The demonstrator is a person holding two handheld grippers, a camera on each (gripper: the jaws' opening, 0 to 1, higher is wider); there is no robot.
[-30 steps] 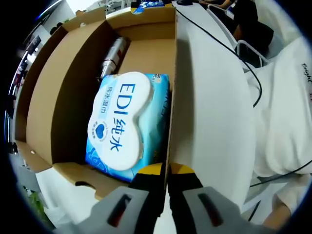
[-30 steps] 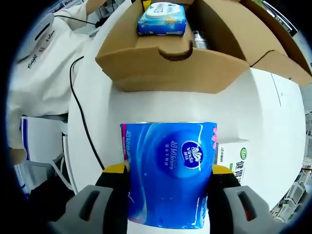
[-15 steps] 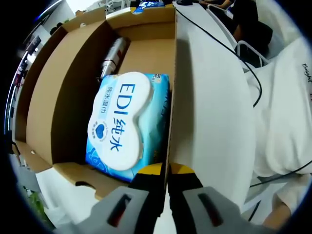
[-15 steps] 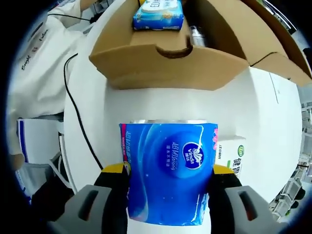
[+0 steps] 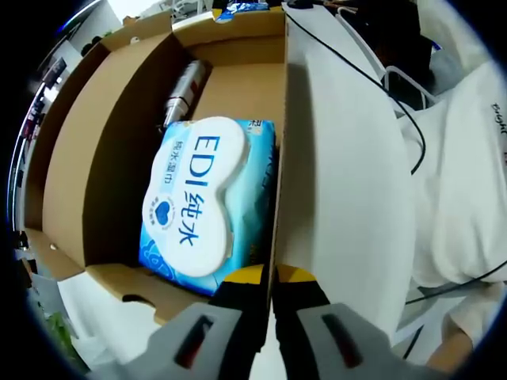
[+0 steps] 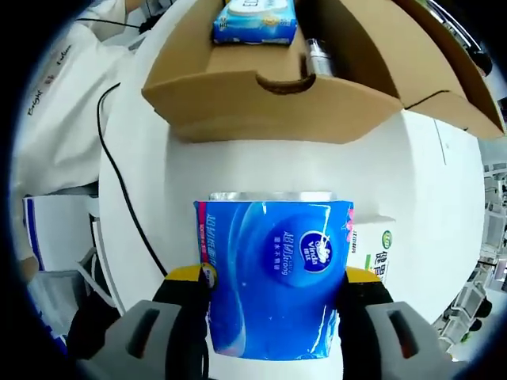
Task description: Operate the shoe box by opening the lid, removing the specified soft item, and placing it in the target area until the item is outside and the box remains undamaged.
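Risk of crumpling or dropping the blue tissue pack squeezed between right gripper jaws at lower centre, outside the shoe box; left gripper pinching the box's edge.

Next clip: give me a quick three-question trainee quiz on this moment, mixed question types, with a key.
1. True or false: the right gripper is shut on the blue tissue pack.
2. Besides the wet wipes pack, what lies inside the open shoe box? A) a metal cylinder B) a pair of shoes C) a mug
3. Fill in: the left gripper pinches the box's ____ with its jaws closed.

Key:
1. True; it is held outside the box, above the white table.
2. A, the metal cylinder lies along the box's side wall, beyond the wipes.
3. Wall edge, on the near side by the wipes.
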